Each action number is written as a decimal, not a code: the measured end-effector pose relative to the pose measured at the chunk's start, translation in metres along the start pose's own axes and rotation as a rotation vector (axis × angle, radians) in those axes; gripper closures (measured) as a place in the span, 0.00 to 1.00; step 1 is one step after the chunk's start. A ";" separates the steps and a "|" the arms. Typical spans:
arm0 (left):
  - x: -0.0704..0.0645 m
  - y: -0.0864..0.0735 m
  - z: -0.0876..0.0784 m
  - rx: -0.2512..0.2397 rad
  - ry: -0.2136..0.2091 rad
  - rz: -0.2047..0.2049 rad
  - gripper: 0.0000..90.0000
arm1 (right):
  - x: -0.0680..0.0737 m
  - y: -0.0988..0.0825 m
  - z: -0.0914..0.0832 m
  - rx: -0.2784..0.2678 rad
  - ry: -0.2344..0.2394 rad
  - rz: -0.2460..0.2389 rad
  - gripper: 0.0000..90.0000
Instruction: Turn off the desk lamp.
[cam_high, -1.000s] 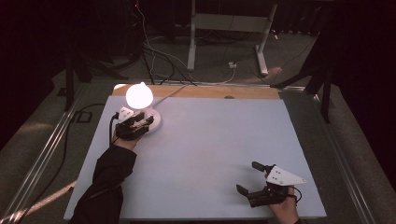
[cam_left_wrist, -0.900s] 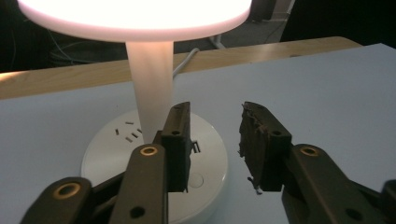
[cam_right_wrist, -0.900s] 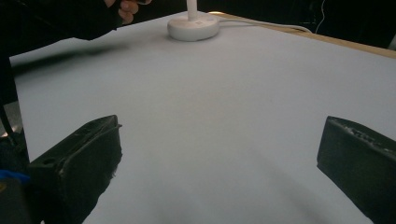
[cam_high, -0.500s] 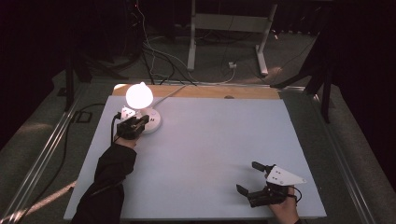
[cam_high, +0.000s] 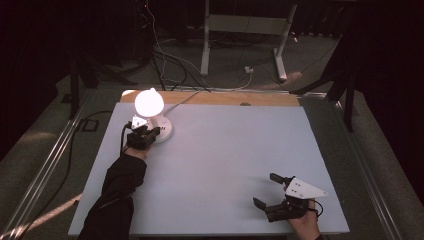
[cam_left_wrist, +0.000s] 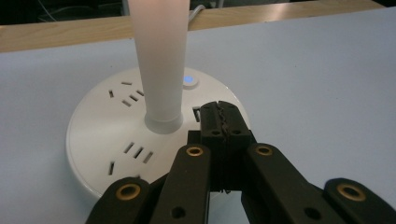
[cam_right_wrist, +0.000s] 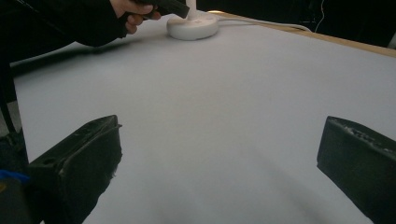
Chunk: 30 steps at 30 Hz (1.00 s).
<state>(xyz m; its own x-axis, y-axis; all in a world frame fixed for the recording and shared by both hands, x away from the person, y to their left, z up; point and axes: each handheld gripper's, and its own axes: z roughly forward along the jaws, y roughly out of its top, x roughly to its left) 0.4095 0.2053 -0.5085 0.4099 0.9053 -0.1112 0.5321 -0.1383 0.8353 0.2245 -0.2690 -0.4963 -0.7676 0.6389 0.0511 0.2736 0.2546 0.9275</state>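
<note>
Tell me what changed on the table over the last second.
The left gripper drew back slightly toward the near rim of the lamp base, and its jaws have just closed, with nothing between them. The lamp stays lit and in place; the right gripper rests open where it was.

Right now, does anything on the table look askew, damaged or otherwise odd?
Nothing stands out. The lit white lamp with the round socket base stands upright and intact on the pale grey table; the left gripper hovers shut over its base, and the right gripper rests open.
</note>
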 end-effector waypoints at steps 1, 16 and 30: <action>0.000 0.000 0.000 0.003 0.004 0.004 1.00 | 0.000 0.000 0.000 0.000 0.000 0.000 0.00; -0.003 -0.003 0.006 0.032 0.010 0.044 1.00 | 0.000 0.000 0.000 -0.002 0.001 0.000 0.00; -0.003 0.009 0.001 0.047 0.013 0.051 1.00 | 0.001 0.001 -0.001 -0.005 -0.003 0.001 0.00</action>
<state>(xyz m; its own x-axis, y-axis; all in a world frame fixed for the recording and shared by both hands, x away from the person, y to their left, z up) 0.4136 0.2010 -0.5016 0.4280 0.9017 -0.0618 0.5447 -0.2028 0.8138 0.2232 -0.2692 -0.4948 -0.7656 0.6413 0.0512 0.2715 0.2499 0.9294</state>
